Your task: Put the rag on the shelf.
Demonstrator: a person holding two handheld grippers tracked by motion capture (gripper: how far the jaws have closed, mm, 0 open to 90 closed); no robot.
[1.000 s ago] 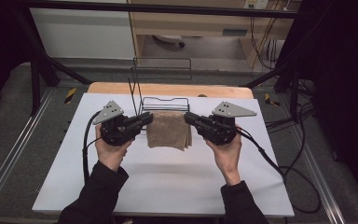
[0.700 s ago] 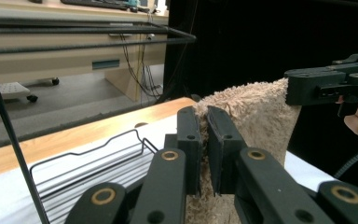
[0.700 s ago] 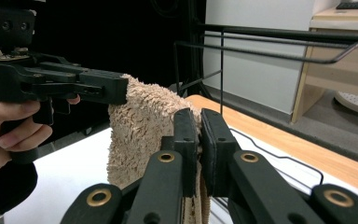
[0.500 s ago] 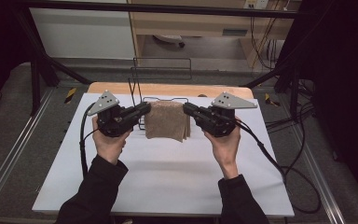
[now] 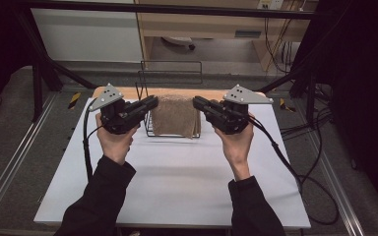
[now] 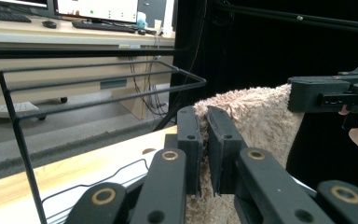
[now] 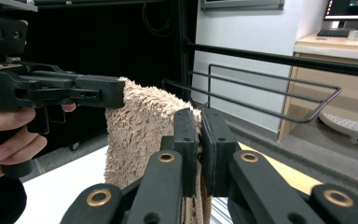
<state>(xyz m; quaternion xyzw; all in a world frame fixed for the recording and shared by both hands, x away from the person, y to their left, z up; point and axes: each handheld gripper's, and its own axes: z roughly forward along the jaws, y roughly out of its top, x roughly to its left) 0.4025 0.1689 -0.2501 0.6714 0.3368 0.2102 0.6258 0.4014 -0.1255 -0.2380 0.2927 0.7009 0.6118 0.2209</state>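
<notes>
Towel (image 5: 175, 116), tan and fluffy, bears no label I can read; it hangs with its top edge running left to right, above the wire rack (image 5: 171, 78) at the table's (image 5: 177, 182) far edge. My left gripper (image 5: 150, 103) and right gripper (image 5: 200, 103) each clamp a top corner.

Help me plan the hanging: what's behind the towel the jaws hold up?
Behind the towel stands a black wire rack on the table. The towel covers the rack's lower middle bars.
</notes>
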